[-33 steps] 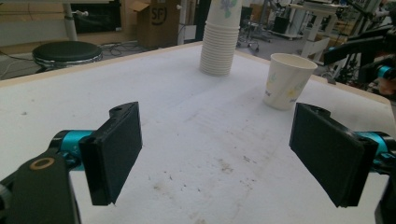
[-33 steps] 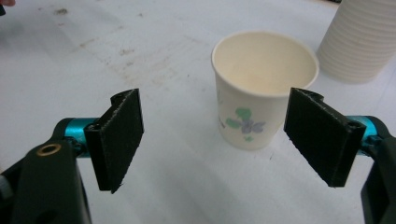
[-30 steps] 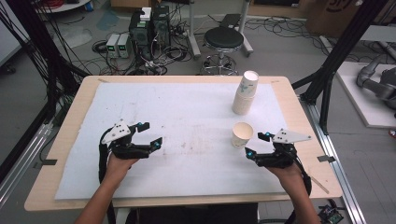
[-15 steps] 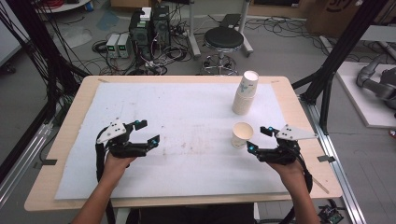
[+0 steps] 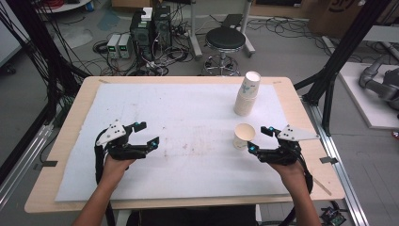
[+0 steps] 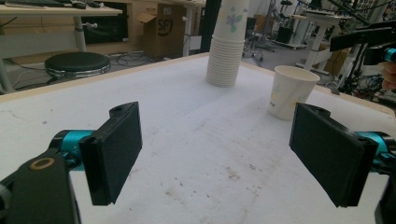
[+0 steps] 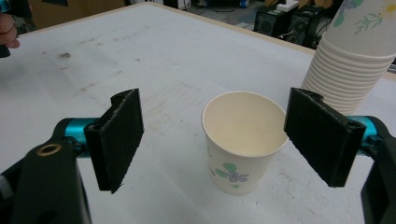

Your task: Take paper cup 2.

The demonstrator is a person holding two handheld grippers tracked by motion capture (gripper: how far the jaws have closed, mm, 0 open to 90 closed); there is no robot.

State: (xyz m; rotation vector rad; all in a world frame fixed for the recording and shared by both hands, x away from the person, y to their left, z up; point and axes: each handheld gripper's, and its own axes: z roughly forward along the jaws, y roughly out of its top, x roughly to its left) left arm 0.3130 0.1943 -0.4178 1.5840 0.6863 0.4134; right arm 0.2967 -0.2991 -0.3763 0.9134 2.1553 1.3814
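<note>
A single paper cup [image 5: 244, 135] with a floral print stands upright and empty on the white mat; it also appears as the cup [image 7: 244, 140] and the cup [image 6: 292, 92]. Behind it rises a stack of paper cups [image 5: 247, 93], seen too as the stack [image 6: 226, 42] and the stack [image 7: 354, 56]. My right gripper [image 5: 260, 139] is open just right of the single cup, its jaws level with the cup's rim and apart from it [image 7: 219, 140]. My left gripper [image 5: 147, 133] is open over the mat's left part, nothing between its jaws [image 6: 219, 154].
The white mat [image 5: 188, 117] covers a wooden table [image 5: 66, 122]. Beyond the far edge are a black stool [image 5: 226, 40], electronics boxes [image 5: 150, 23] and tangled cables on the floor. Black frame posts [image 5: 339, 61] stand at the table's sides.
The right gripper has shifted slightly left and forward, closing in on the single cup. The left gripper drifted a little. Both stayed open.
</note>
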